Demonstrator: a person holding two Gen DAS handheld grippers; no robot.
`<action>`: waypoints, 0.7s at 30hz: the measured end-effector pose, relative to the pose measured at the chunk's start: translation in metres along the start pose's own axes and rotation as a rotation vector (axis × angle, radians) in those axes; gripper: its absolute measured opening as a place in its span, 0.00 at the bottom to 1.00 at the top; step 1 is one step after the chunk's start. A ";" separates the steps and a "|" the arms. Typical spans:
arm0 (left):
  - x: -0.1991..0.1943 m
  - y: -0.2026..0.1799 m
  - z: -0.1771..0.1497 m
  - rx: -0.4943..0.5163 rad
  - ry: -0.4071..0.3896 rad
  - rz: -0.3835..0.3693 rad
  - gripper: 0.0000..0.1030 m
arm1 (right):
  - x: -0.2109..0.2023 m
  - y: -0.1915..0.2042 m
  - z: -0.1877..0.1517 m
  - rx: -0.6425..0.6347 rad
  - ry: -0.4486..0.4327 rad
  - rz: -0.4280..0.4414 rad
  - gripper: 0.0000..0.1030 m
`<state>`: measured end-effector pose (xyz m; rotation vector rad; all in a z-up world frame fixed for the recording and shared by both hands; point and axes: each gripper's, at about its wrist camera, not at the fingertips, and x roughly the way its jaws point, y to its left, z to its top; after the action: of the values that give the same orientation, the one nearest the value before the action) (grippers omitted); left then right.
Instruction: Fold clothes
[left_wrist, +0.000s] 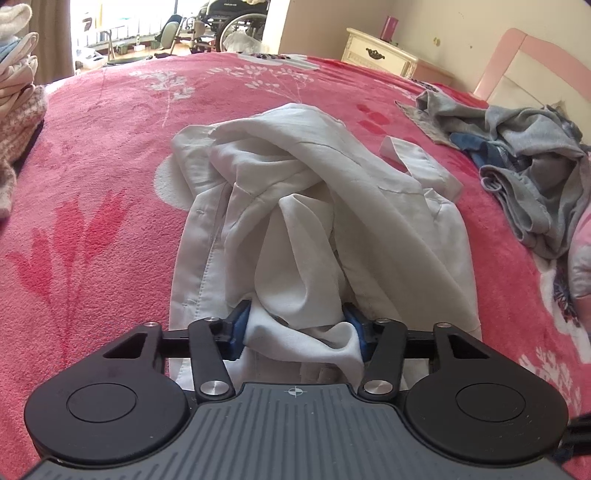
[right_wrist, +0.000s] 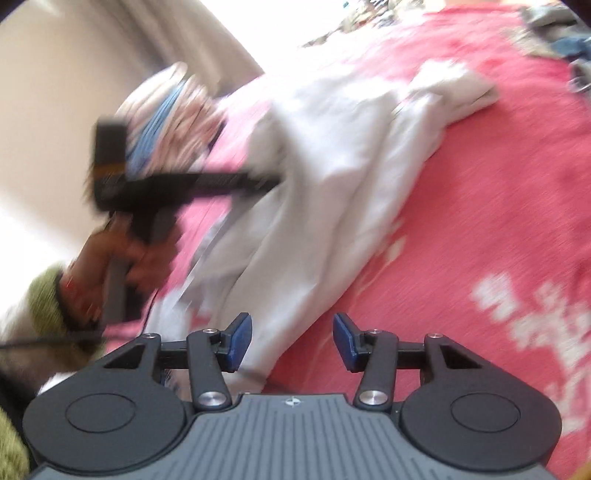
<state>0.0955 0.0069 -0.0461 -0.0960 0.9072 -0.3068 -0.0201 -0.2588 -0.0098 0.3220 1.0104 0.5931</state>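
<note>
A crumpled white shirt (left_wrist: 314, 192) lies in the middle of the pink floral blanket (left_wrist: 92, 147). My left gripper (left_wrist: 299, 328) is at the shirt's near edge, its blue pads pressed on a bunched fold of the white cloth. In the blurred right wrist view the same shirt (right_wrist: 332, 166) stretches away to the upper right. My right gripper (right_wrist: 292, 338) stands open over the blanket beside the shirt's near edge, with nothing between its pads. A hand (right_wrist: 110, 266) in a green sleeve holds the left tool's handle.
A heap of grey and blue clothes (left_wrist: 528, 162) lies at the right of the bed. Folded items (left_wrist: 18, 74) are stacked at the left edge. A white nightstand (left_wrist: 380, 55), a pink headboard (left_wrist: 535, 62) and a wheelchair (left_wrist: 229, 18) stand beyond the bed.
</note>
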 end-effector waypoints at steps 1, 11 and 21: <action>-0.001 0.000 0.000 0.000 -0.004 -0.005 0.40 | 0.000 -0.004 0.005 0.008 -0.027 -0.019 0.52; -0.007 -0.002 -0.004 0.007 -0.023 -0.006 0.31 | 0.022 -0.043 0.092 0.064 -0.210 -0.197 0.52; -0.008 -0.004 -0.013 0.032 -0.007 0.019 0.24 | 0.096 -0.046 0.124 0.001 -0.141 -0.116 0.16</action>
<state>0.0795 0.0063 -0.0472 -0.0589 0.8954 -0.3030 0.1389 -0.2360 -0.0374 0.2995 0.8874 0.4591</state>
